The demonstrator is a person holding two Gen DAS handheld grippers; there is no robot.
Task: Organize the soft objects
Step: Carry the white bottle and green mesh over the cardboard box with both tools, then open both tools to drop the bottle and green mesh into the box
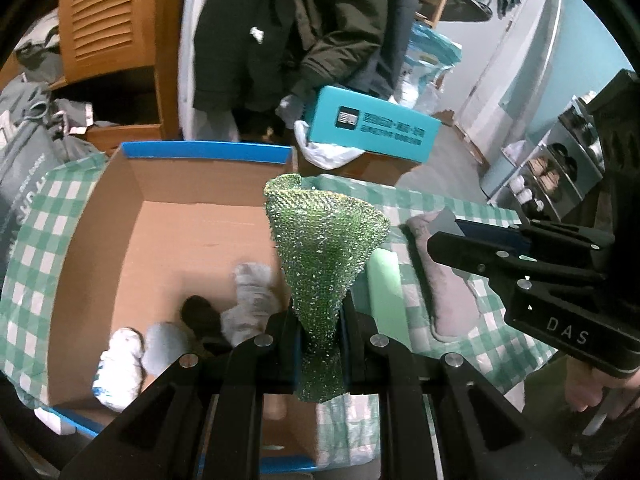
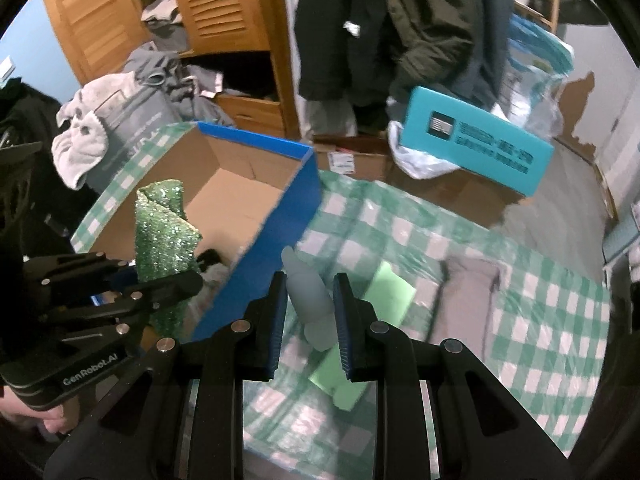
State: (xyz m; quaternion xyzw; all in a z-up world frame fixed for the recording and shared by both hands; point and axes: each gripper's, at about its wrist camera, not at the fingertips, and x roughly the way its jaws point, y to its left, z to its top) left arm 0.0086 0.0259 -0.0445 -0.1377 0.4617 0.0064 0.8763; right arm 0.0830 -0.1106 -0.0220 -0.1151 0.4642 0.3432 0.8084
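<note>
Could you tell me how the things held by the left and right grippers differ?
The left gripper holds a green sparkly scrubbing cloth, creased and fanning out wide; the right gripper holds a plain pale grey sock, narrow and smooth. The cloth sits above the cardboard box; the sock is outside it. Both are soft, pinched between fingers.

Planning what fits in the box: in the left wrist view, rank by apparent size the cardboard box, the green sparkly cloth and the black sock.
1. cardboard box
2. green sparkly cloth, enlarged by nearness
3. black sock
</note>
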